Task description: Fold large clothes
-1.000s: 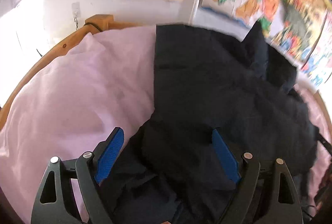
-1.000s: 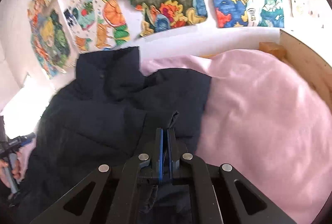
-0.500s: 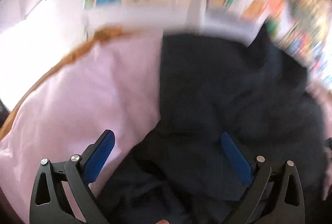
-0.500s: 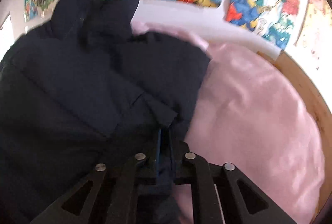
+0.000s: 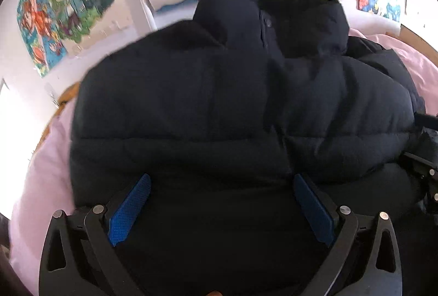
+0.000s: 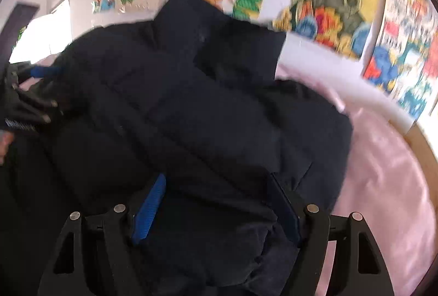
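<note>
On the pink-sheeted bed [image 5: 46, 175], a dark navy puffer jacket [image 5: 219, 109] lies bunched across the middle, its collar standing up at the far side against a wall hung with bright cartoon posters [image 5: 65, 5]. At the near left, the left hand-held gripper [image 5: 221, 203] hovers over the jacket's hem with its blue pads [image 5: 128, 208] spread as wide as they go, gripping nothing. At the near right, the right hand-held gripper [image 6: 219, 211] has just been opening; its jaws now stand well apart, a rumpled fold of the jacket lying loose between them, though motion blur hides whether the pads touch the cloth. Pink sheet shows to the right of the jacket, bordered by the bed's wooden rim [image 6: 427, 156].
</note>
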Available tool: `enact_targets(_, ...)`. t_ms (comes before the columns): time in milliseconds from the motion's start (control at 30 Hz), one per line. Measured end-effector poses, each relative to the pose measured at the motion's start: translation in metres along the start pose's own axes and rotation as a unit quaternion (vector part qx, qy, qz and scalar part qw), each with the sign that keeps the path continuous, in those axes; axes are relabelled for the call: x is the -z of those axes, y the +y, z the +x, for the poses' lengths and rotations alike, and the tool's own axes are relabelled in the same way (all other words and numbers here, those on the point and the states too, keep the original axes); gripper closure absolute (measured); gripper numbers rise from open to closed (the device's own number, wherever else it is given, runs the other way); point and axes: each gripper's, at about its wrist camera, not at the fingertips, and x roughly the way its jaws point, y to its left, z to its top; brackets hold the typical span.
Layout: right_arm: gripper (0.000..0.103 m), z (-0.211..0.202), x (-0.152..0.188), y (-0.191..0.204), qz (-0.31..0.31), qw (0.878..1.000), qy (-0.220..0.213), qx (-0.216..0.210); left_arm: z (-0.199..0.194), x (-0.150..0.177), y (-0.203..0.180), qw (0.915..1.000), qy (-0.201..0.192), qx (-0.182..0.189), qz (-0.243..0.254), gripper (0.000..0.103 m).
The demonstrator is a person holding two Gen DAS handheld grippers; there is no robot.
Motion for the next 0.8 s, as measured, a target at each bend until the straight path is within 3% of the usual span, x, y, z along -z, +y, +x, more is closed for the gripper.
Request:
enact_targets(267, 0.019, 0.038, 0.007, -0.012, 0.009, 0.999, 0.033, -0.034, 0.029, 0.001, 0.007, 0.9991, 0.029, 0.023, 0.020, 0.001)
enact_targets(400, 0.019, 0.011, 0.001, -0.028, 0.033, 0.995, 0.008, -0.090, 0.000, -0.001, 0.031, 0.9952, 0.023, 0.091, 0.029, 0.001)
enact_targets(467, 0.019, -0.003, -0.006, -0.045, 0.059, 0.991, -0.010, -0.120, -0.019, -0.006, 0.047, 0.9931, -0.004, 0.112, 0.034, 0.001)
enact_targets(567, 0.016, -0.015, -0.029, -0.072, 0.097, 0.985, -0.045, -0.139, -0.042, -0.032, 0.063, 0.9918, -0.050, 0.116, 0.022, 0.001)
enact_targets(667, 0.014, -0.008, -0.071, -0.090, 0.124, 0.983, -0.067, -0.122, -0.047, -0.073, 0.076, 0.9909, -0.082, 0.106, -0.014, 0.001)
enact_targets(800, 0.014, 0.025, -0.120, -0.104, 0.174, 0.974, -0.056, -0.131, -0.024, -0.133, 0.095, 0.9857, -0.102, 0.115, -0.069, 0.001)
